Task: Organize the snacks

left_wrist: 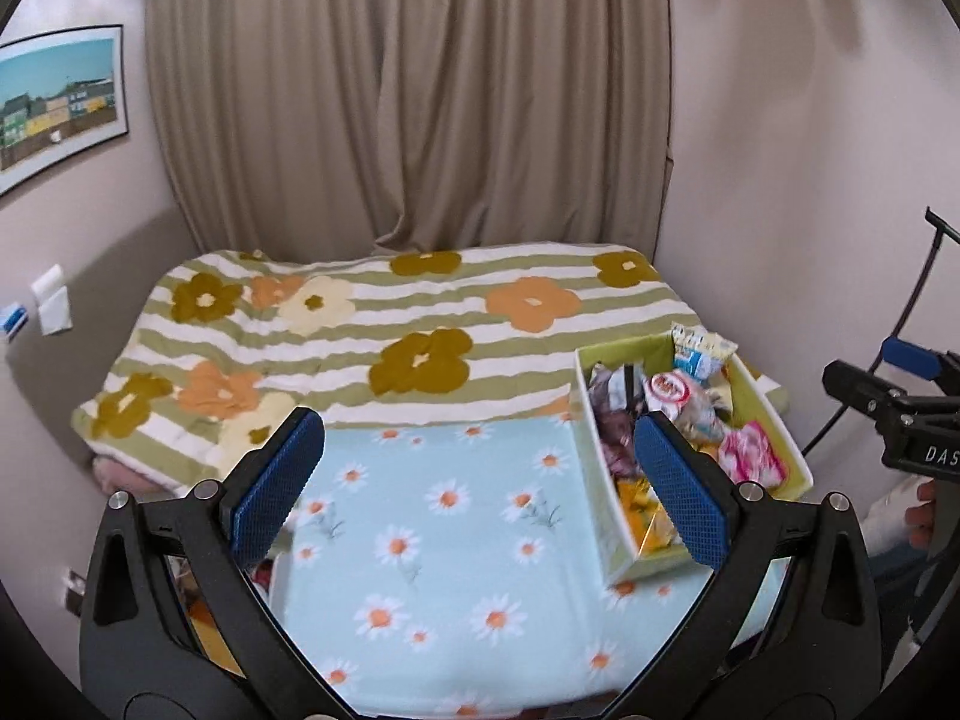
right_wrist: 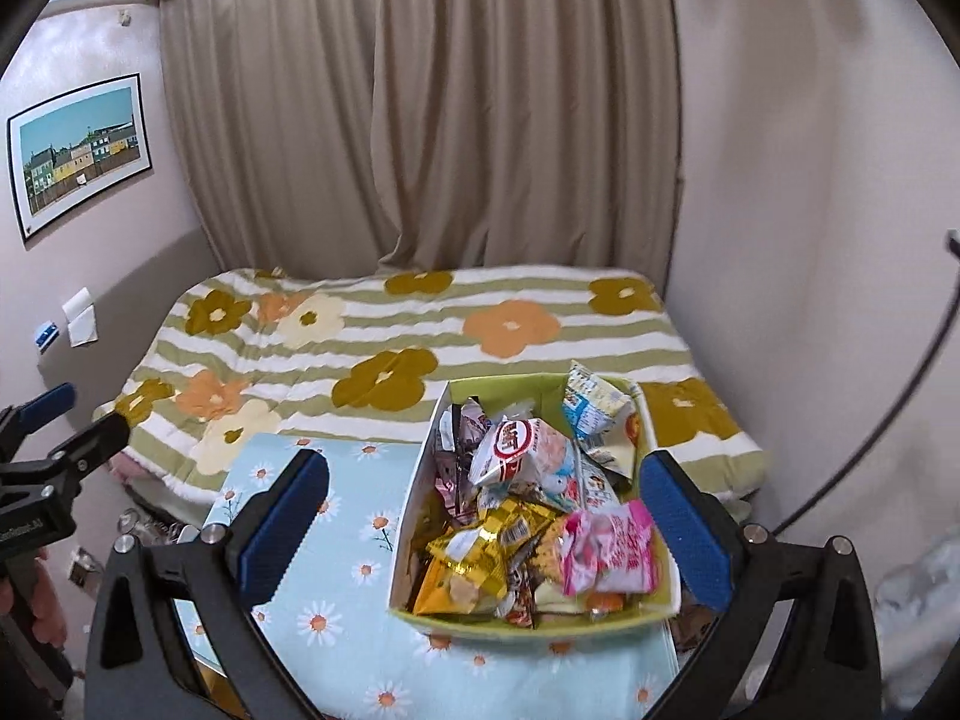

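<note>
The left tool (left_wrist: 480,492) hangs with jaws spread wide, nothing between them, above the daisy-print worktop (left_wrist: 432,546). To its right, the green box (right_wrist: 540,621) heaped with snack packets (right_wrist: 528,516) sits ahead of the right tool (right_wrist: 486,531), likewise agape and unladen.

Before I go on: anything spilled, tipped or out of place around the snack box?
Nothing spilled. The green box stands upright on the daisy-print cloth, all snacks inside. They are heaped loosely: one blue-and-white packet pokes above the far rim, and a pink packet lies on top near the front.
</note>
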Tool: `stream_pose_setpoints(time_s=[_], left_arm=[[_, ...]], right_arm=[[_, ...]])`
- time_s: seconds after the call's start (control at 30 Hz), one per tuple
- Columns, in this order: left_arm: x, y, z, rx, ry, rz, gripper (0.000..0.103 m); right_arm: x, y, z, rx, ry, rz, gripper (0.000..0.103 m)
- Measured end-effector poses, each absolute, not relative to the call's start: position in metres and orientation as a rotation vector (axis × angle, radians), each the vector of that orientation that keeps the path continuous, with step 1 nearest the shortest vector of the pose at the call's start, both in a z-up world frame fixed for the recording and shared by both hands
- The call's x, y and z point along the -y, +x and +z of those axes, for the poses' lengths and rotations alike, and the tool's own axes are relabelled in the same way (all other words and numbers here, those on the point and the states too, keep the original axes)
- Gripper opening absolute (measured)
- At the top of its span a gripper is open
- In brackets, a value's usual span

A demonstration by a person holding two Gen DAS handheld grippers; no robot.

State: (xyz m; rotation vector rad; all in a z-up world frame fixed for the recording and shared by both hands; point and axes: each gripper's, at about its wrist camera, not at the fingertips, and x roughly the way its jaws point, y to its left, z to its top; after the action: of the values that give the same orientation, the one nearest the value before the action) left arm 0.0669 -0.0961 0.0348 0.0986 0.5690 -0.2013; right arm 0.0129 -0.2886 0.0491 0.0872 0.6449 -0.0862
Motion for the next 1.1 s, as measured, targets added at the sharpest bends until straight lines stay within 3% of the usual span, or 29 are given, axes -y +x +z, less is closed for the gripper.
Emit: stream_pose_setpoints(time_s=[0.43, 1.1], left_arm=[[0.045, -0.018, 0.018, -0.525, 0.062, -0.223, 0.103], [0.048, -0.037, 0.022, -0.477, 0.051, -0.222, 0.103]], right_arm=[[0.237, -0.068, 0.039, -0.596, 0.066, -0.171, 0.103], [0.235, -0.085, 0.048, -0.547, 0.060, -0.196, 0.103]])
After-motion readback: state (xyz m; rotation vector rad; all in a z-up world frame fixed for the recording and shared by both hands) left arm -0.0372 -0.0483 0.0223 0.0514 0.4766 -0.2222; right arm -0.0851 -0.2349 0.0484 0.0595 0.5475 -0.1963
